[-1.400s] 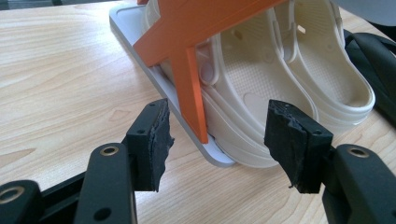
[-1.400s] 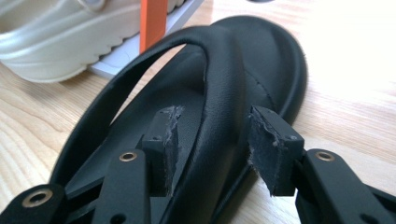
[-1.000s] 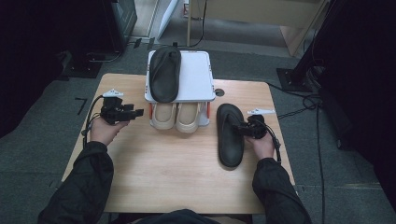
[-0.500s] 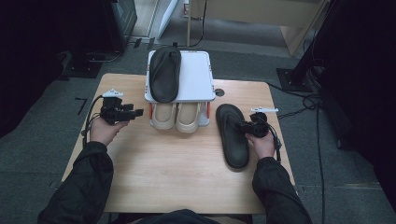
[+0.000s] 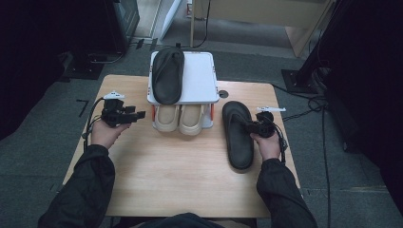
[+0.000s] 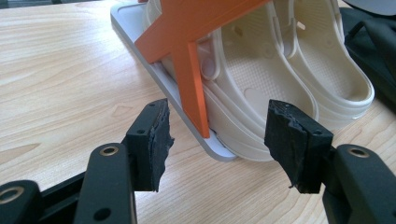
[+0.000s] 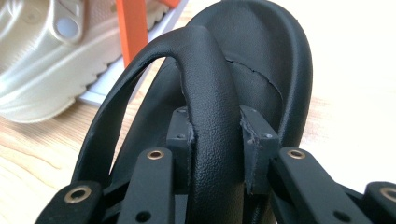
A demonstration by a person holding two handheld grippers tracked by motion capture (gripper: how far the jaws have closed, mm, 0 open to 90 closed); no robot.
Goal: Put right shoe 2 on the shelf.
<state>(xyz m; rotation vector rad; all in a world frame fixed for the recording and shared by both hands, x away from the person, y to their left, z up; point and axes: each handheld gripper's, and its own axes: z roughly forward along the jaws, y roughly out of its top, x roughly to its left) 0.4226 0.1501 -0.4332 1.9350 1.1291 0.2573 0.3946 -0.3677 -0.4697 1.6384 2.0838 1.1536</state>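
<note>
A black flip-flop (image 5: 237,134) lies on the wooden table (image 5: 180,175), right of a small white shoe rack (image 5: 202,78). My right gripper (image 5: 253,127) is shut on its strap; in the right gripper view both pads press the strap (image 7: 208,79) where my right gripper (image 7: 215,133) holds it over the sole (image 7: 280,56). A matching black flip-flop (image 5: 167,73) rests on the rack's top shelf. Cream clogs (image 5: 183,118) sit underneath. My left gripper (image 5: 135,115) hovers open left of the rack; in its own view my left gripper (image 6: 217,142) faces the clogs (image 6: 289,70) and an orange support (image 6: 191,74).
The rack's grey base plate (image 6: 154,65) lies flat on the table just ahead of the left gripper. Cables (image 5: 309,102) trail off the table's right edge. A round hole (image 5: 223,93) is in the tabletop beside the rack. Bare wood stretches in front of the person.
The right gripper has turned the black flip-flop slightly, its near end swinging to the right and its far end staying by the rack. The left gripper has not moved.
</note>
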